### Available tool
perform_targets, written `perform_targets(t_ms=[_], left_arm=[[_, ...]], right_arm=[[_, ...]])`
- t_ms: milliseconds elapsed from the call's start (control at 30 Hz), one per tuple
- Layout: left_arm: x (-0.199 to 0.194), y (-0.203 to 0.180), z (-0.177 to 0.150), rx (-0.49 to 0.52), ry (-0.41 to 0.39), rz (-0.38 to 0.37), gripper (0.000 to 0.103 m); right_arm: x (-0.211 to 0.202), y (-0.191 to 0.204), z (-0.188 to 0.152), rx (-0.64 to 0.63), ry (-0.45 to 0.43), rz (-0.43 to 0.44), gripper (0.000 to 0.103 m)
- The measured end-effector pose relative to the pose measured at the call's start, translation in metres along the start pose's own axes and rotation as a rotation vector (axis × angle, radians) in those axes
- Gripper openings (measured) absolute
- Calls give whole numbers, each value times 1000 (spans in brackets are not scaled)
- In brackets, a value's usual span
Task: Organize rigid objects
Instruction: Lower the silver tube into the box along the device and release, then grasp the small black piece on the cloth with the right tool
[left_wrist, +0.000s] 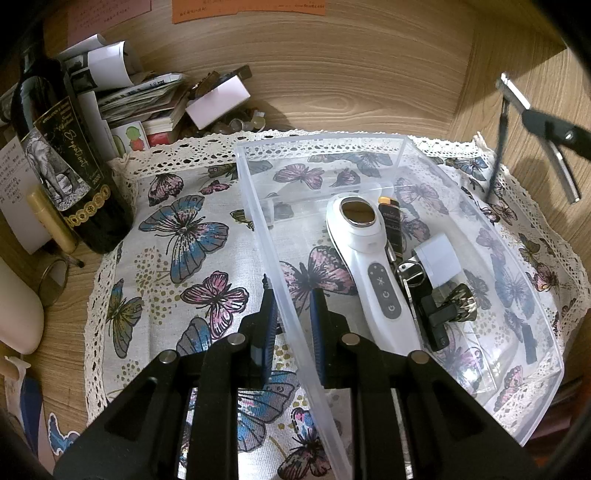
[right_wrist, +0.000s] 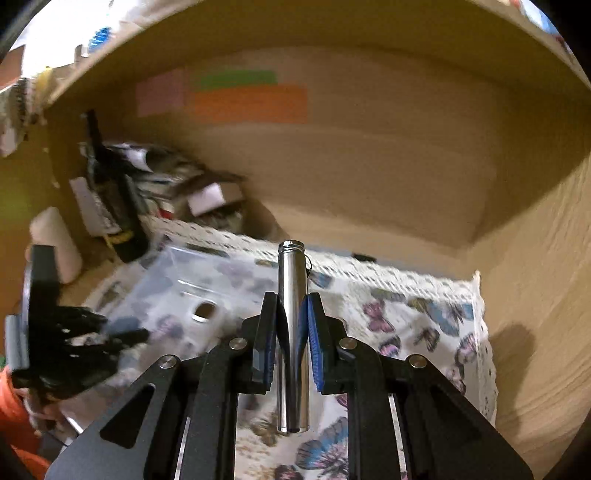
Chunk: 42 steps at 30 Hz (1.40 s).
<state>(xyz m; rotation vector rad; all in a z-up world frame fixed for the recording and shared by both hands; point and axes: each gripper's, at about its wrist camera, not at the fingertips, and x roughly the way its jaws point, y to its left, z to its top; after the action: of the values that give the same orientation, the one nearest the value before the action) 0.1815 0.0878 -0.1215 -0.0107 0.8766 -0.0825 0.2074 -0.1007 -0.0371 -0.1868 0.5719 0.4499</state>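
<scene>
A clear plastic box (left_wrist: 258, 229) rests on a butterfly cloth (left_wrist: 184, 229). My left gripper (left_wrist: 291, 295) is shut on the box's left wall, one pad on each side. Inside lie a white handheld device (left_wrist: 369, 266), a black lighter (left_wrist: 393, 225), a white cube plug (left_wrist: 441, 262), keys (left_wrist: 410, 277) and a black clip-like piece (left_wrist: 439, 317). My right gripper (right_wrist: 292, 306) is shut on a shiny metal tube (right_wrist: 291, 280), held lengthwise above the cloth. From the left wrist view the tube (left_wrist: 561, 170) hangs above the box's far right corner, a thin cord dangling from it.
A dark wine bottle (left_wrist: 62, 158) stands left of the cloth, with a pile of papers and small boxes (left_wrist: 147, 96) behind it. A cream bottle (left_wrist: 14, 306) lies at the left edge. Wooden walls close the back and right side, with coloured notes (right_wrist: 251, 103) on the back.
</scene>
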Motion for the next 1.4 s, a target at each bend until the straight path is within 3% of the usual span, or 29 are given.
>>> perform_targets(t_ms=[233,767,933,1033,1267,1333,1400], left_arm=[[0,0,0,0,0,0,17],[0,0,0,0,0,0,17],[-1,1,0,1,0,2,17],[0,1,0,0,0,0,17],[0,1,0,2,1,1,17],[0,1,0,1,0,2,17],[0,1,0,3,1,3,17]], right_arm=[[-5,28,2,-56,-18,94,14],[78,62,-27,-172,274,140,14],[80,60,-27,-178,307,139,15],[75,59,-26,-160,288,137,26],[39,38,-19,-99,187,87,34],[24,28,-21,-74,149,54,43],[13,19,-22,-51,125,27,45]])
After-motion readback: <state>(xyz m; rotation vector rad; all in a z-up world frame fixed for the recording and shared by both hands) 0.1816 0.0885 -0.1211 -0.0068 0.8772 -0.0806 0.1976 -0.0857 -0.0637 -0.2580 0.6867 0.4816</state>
